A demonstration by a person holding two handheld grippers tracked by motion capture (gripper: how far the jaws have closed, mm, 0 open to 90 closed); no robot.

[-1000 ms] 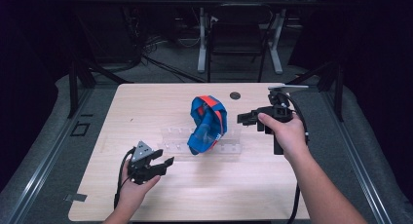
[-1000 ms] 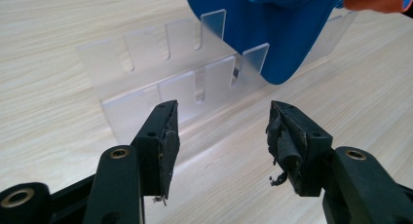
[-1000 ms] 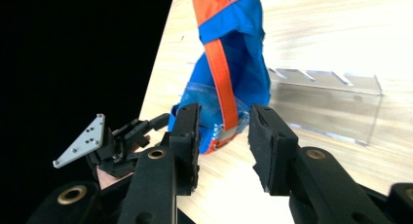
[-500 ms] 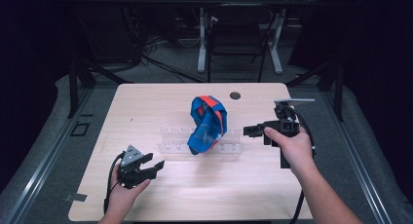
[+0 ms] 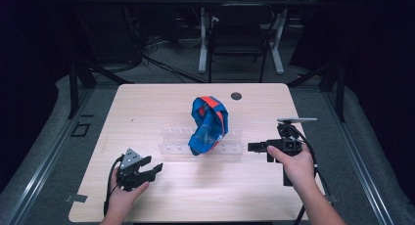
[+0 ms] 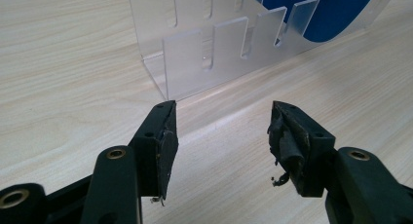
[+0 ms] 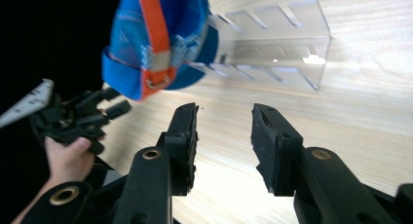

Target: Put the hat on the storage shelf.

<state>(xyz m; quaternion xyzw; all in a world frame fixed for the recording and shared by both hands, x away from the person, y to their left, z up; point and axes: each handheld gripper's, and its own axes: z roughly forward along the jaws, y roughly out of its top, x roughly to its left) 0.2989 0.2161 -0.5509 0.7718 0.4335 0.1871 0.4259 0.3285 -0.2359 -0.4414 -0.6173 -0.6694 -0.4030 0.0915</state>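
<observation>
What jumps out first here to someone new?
The blue cap with an orange strap stands propped in a clear slotted rack at the middle of the wooden table. The left gripper and the right gripper flank it, fingers apart and empty.

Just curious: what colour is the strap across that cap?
Orange, on a blue cap; the strap shows best in the right gripper view.

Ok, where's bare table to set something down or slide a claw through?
Free: the far-left wood between the table edge and the clear slotted rack; the near strip between the left claw and right claw; the far right beside the dark round hole. Crowded: mid-table, where the blue cap sits in the rack.
</observation>
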